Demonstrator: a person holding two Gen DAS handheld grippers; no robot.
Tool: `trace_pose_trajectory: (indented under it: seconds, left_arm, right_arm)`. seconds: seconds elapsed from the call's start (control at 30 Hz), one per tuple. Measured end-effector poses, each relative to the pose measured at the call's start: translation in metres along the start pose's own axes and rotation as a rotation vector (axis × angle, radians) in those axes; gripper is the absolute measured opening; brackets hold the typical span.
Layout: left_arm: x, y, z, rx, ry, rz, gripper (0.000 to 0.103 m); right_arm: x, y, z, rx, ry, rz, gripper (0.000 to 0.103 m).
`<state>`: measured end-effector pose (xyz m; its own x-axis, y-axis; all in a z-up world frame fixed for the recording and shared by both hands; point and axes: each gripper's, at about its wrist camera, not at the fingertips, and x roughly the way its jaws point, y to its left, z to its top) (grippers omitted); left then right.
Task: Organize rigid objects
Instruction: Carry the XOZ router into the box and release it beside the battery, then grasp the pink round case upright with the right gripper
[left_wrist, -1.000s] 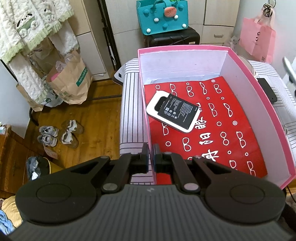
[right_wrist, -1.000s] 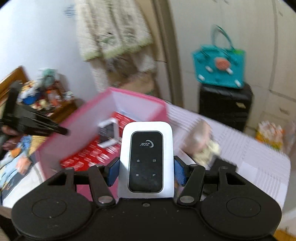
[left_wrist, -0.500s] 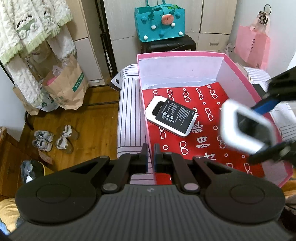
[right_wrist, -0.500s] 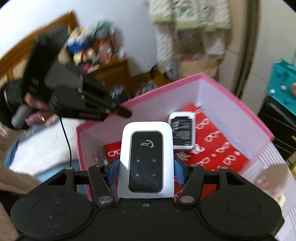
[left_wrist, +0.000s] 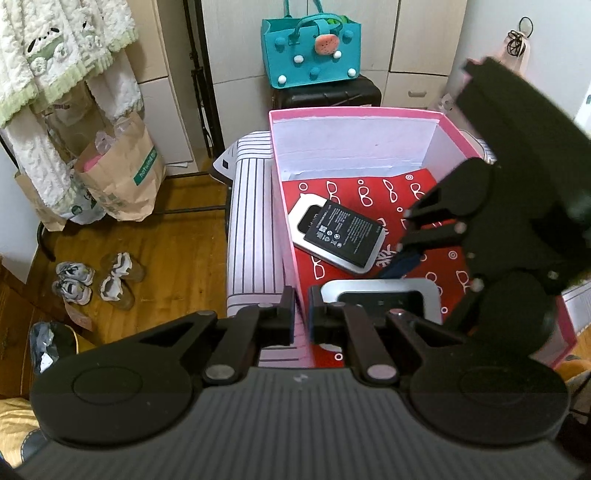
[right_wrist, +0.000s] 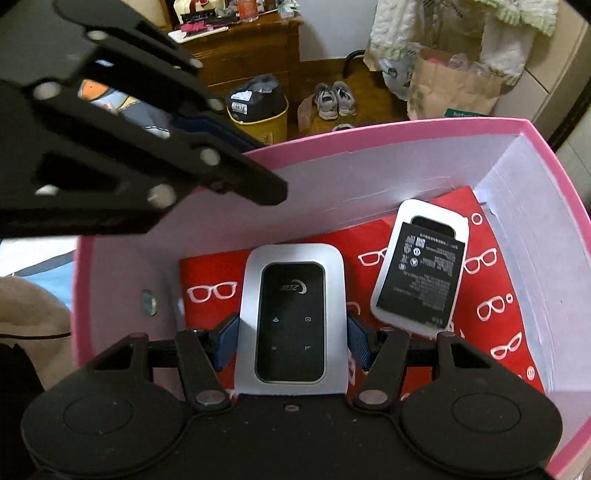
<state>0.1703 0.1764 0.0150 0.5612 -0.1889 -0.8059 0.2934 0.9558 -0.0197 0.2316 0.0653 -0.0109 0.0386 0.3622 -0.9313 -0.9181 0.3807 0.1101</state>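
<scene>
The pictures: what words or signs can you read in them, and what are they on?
"XDZ": logo on the white pocket router held in the right gripper.
Small white icons under that logo: signs only, no words.
Battery label in the pink box: print too small to read.
Red paper: white glasses drawings and characters, partly hidden.
Brown paper bag green label: too blurred.

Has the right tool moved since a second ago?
Yes. The right tool, gripping the router, has swung from outside the pink box to inside it.
</scene>
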Motion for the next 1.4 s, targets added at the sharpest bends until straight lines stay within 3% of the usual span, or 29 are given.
trace_pose_trajectory:
  seconds: [0.23, 0.33, 0.5, 0.7, 0.87, 1.1, 1.4]
  left_arm:
    - [0.0, 0.0, 0.0, 0.005, -0.004, -0.009, 0.006]
    - [0.0, 0.0, -0.002, 0.003, -0.007, -0.006, 0.006]
    - [0.0, -0.002, -0.002, 0.005, -0.008, 0.002, 0.006]
    - [-0.002, -0.003, -0.004, 0.0, -0.012, 0.006, 0.006]
    - [-0.004, -0.005, -0.006, 0.007, -0.018, 0.017, 0.006]
    - [-0.006, -0.006, -0.009, -0.008, -0.029, 0.024, 0.006]
    - [-0.006, -0.008, -0.01, -0.044, -0.034, 0.043, 0.006]
  right_arm:
    - [0.004, -0.002, -0.001, -0.029, 0.017, -0.077, 0.063]
    - [0.002, 0.001, -0.003, -0.054, 0.022, -0.139, 0.068]
    - [-0.036, -0.007, -0.017, 0.011, -0.073, -0.119, 0.069]
    - [-0.12, -0.02, -0.065, 0.145, -0.276, -0.119, 0.07]
    - [-0.169, -0.029, -0.117, 0.259, -0.378, -0.17, 0.07]
    - [-0.184, -0.038, -0.18, 0.363, -0.46, -0.333, 0.071]
    - [-0.15, -0.078, -0.226, 0.547, -0.486, -0.373, 0.073]
